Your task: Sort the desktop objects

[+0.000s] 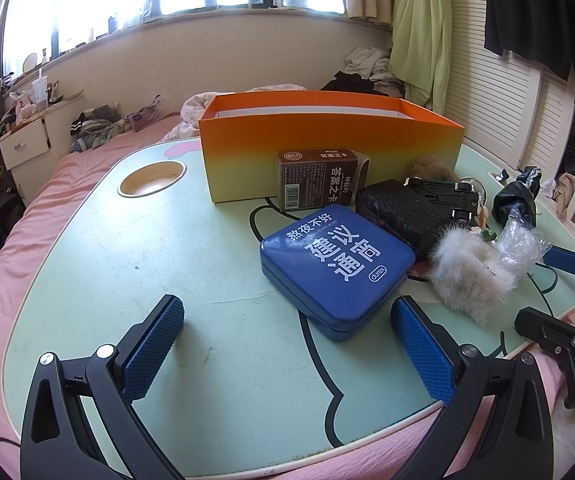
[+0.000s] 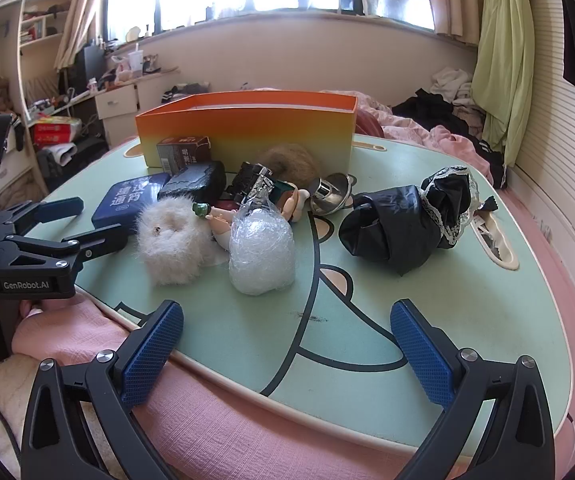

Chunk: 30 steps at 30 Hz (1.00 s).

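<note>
An orange box (image 1: 327, 144) (image 2: 247, 132) stands open at the back of the mint lap table (image 1: 127, 260) (image 2: 467, 292). In front of it lie a brown carton (image 1: 319, 180), a blue tin (image 1: 335, 268) (image 2: 131, 196), a black case (image 1: 407, 208) (image 2: 195, 182), a white fluffy ball (image 1: 471, 276) (image 2: 171, 236), a clear plastic bundle (image 2: 261, 252), a metal funnel (image 2: 331, 196) and a black lace cloth (image 2: 407, 220). My left gripper (image 1: 287, 328) is open and empty, just short of the tin. My right gripper (image 2: 287, 336) is open and empty at the table's near edge.
The table sits on a bed with a pink blanket (image 2: 207, 412). It has a round cup recess (image 1: 151, 178) at the back left and a slot (image 2: 495, 240) on the right. A toy car (image 2: 253, 180), a small doll (image 2: 227, 216) and a brown fur ball (image 2: 287, 164) lie in the pile.
</note>
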{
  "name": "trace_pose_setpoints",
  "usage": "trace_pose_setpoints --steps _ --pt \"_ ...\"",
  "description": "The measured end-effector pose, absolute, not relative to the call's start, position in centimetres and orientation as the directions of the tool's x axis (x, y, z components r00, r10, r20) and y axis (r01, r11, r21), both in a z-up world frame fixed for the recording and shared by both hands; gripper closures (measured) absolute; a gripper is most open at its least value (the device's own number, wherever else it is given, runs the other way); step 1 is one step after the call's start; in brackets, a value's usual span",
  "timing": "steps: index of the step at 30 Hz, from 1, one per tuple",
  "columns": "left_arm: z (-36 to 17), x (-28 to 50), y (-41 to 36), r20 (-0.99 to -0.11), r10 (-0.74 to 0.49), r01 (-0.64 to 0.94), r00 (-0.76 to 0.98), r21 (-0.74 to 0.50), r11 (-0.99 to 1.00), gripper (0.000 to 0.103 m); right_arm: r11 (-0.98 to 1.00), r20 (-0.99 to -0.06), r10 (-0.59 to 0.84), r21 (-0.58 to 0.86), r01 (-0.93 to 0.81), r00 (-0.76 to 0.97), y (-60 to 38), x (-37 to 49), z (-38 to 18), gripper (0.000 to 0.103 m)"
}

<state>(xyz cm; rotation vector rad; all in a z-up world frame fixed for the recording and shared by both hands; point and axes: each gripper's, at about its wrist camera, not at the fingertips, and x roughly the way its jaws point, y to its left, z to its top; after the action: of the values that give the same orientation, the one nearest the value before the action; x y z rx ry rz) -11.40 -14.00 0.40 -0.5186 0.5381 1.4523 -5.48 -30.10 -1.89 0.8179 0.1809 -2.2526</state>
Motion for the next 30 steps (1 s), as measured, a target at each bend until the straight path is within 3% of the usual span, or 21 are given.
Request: trace_pose_setpoints --steps 23,30 --pt "0.36 -11.39 -13.98 -0.629 0.772 -0.993 0.092 -0.005 0.114 0.000 -0.731 -0.602 -0.585 0.103 0.674 -0.543 -30.15 -5.39 -2.05 0.000" --pt "0.40 -11.52 -13.95 -0.628 0.770 -0.991 0.111 -0.009 0.136 0.000 -0.724 -0.553 -0.621 0.133 0.676 -0.556 -29.35 -5.09 -1.18 0.001"
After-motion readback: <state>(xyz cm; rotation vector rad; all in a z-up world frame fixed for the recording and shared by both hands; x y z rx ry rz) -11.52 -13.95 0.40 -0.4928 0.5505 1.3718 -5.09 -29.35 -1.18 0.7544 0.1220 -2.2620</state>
